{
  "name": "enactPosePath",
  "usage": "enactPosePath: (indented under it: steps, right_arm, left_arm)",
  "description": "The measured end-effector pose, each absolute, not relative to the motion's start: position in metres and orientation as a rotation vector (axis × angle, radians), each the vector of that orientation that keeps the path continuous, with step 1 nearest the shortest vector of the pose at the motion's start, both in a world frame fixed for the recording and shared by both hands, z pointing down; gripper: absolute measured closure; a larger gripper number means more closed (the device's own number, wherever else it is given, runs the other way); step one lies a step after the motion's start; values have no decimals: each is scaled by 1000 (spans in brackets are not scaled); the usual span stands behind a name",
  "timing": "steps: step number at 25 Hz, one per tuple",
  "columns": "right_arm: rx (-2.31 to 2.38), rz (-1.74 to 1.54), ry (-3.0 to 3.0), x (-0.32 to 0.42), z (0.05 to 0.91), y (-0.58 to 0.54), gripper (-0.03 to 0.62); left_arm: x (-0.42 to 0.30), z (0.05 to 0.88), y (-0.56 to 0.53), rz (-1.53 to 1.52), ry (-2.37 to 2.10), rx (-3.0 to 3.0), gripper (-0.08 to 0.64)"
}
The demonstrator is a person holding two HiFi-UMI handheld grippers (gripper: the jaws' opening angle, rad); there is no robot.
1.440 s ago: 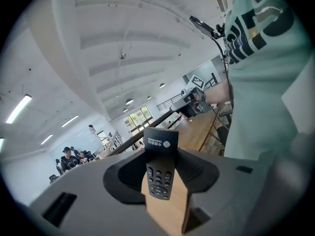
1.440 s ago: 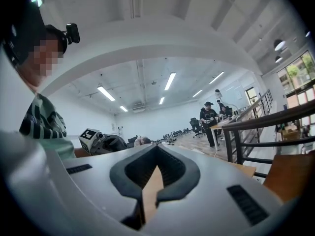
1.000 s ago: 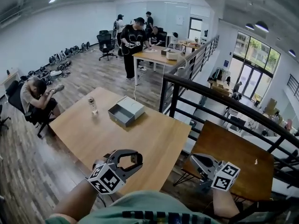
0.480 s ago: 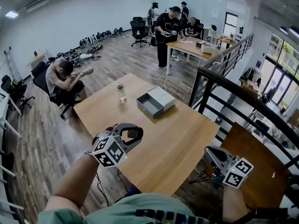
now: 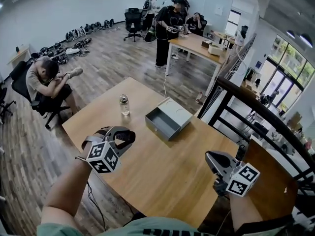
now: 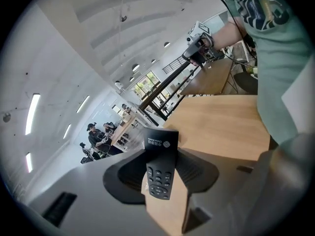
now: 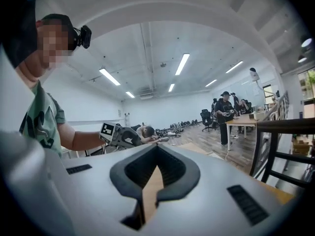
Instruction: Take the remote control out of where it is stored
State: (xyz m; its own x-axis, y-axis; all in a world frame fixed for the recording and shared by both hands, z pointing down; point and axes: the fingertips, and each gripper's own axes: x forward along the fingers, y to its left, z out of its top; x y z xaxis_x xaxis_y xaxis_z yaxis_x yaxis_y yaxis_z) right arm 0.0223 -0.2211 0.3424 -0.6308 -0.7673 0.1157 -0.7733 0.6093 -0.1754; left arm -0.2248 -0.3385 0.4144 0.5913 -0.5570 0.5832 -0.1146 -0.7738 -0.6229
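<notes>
Left gripper view shows black, many-buttoned remote control (image 6: pixel 160 170).

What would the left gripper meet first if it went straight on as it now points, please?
Probably the table: the left gripper, shut on the remote, tilts down at bare wood, short of the drawer; depth is unclear.

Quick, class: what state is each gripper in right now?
Left gripper: closed on the remote control.
Right gripper: closed, holding nothing.
</notes>
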Motion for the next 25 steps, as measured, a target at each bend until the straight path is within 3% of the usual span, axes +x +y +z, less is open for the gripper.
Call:
enactPosePath:
  steps: [14,25]
  right_arm:
    - [1189,377,-2721,-127,390,-430,598]
    - [1100,486,-2672,-161,449,-533,598]
  left_arm:
    - [-324,525,-509,-1255,474,-2255,376]
    - [-400,626,-630,-1521,436,-2114,376]
